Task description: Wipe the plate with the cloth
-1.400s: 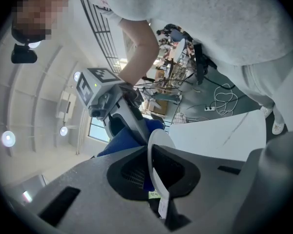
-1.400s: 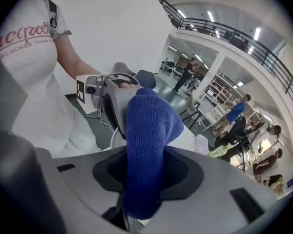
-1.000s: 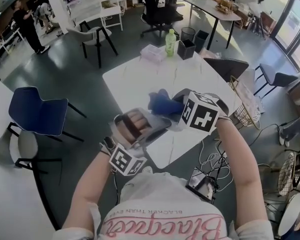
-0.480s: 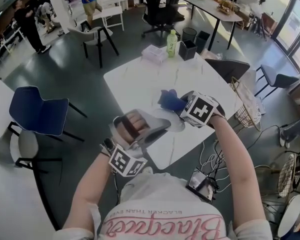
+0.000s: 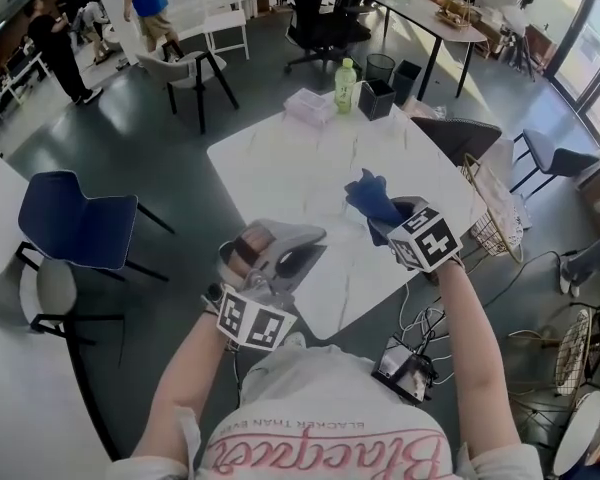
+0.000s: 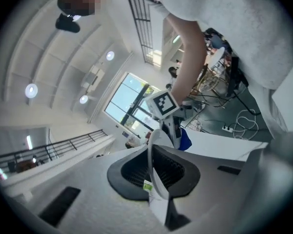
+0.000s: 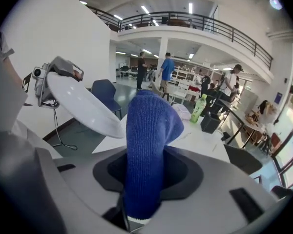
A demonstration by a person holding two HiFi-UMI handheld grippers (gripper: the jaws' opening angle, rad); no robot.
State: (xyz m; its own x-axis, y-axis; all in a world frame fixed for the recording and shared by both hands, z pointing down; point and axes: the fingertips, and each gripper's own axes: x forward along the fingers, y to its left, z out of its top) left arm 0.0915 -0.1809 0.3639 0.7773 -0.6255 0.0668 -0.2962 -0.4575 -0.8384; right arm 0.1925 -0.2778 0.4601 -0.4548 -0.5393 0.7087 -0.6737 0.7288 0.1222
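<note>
the white plate point(image 5: 298, 240) is held clear of the white table point(image 5: 280, 158) at lower centre of the head view, its rim pinched edge-on by the nearly closed jaws of the left gripper point(image 5: 275, 260), likely so its face is offered for wiping. the blue cloth point(image 5: 372, 196) is clamped in the closed right gripper point(image 5: 388, 220) just to the right, apart from the plate, with a loose end protruding, seemingly as a pad.

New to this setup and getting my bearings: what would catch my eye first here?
A bright blue cloth sticks up from the right gripper, which is shut on it, over the white table's near right part. To its left, the left gripper grips a white plate by its rim, tilted, clear of the cloth.
</note>
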